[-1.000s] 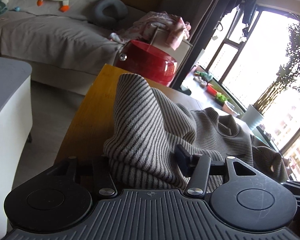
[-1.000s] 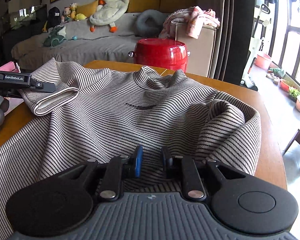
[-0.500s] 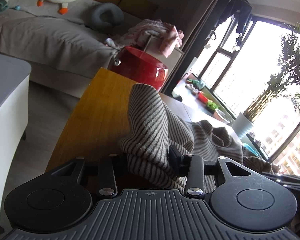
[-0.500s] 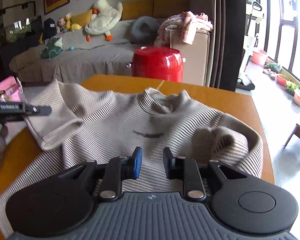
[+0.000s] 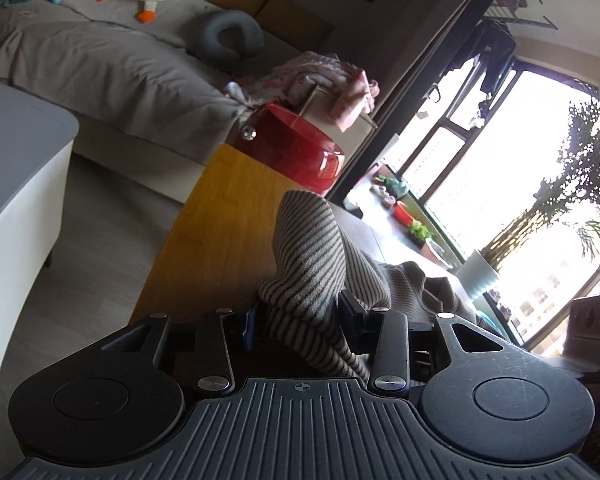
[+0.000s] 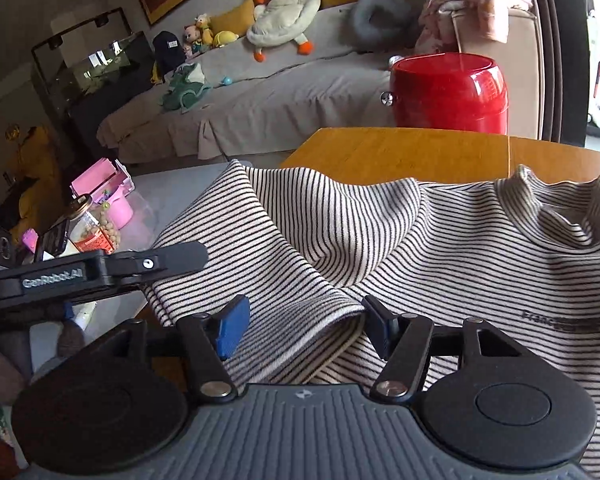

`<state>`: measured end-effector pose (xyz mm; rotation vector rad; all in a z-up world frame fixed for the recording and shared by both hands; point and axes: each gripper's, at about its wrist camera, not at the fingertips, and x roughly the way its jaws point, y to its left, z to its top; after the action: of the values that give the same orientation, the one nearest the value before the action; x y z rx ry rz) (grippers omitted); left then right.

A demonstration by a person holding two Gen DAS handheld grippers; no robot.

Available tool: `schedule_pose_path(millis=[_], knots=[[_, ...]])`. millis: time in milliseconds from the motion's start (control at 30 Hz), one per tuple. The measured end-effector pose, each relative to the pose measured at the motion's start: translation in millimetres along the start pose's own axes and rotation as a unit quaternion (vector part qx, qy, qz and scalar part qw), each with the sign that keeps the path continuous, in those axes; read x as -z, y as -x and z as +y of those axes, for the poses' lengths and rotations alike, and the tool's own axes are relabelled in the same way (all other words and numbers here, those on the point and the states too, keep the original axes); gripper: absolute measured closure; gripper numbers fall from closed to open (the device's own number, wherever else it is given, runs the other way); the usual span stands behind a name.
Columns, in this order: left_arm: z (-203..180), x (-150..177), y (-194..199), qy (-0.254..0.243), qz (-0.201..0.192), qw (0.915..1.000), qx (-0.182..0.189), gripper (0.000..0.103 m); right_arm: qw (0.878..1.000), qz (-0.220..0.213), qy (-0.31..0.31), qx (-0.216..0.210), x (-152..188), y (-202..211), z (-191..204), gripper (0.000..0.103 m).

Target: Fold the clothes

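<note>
Left hand-held gripper (image 5: 298,322) pinches a bunched fold of the striped sweater (image 6: 460,248) by its sleeve end; compared with a second ago the jaws have narrowed and the cloth is drawn up into a taller peak. Its jaws are easing open a little now, yet the fabric is pressed between the pads. Right hand-held gripper (image 6: 304,326) has swung over from the hem to the folded sleeve cuff; its jaws are opening, spread wide, cuff edge lying between them, pads not yet pressing. Judgement: sleeve fold underway, the right lining up a second grip on the same sleeve. Sweater lies front-up on the wooden worktop (image 6: 420,148), beige with thin dark stripes, mock collar upright, small lettering on chest, soft ribbed knit.
</note>
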<state>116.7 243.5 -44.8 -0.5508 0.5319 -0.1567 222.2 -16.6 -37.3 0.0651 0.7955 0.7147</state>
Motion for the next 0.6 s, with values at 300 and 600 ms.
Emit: schedule_pose_path(millis=[300, 600], knots=[[15, -10, 18, 0.024, -0.031, 0.9992, -0.008, 0.050, 0.998, -0.021, 0.041, 0.035, 5, 17, 18, 0.041], [-21, -16, 29, -0.023, -0.052, 0.9982, 0.017, 0.034, 0.997, -0.048, 0.055, 0.028, -12, 31, 23, 0.095]])
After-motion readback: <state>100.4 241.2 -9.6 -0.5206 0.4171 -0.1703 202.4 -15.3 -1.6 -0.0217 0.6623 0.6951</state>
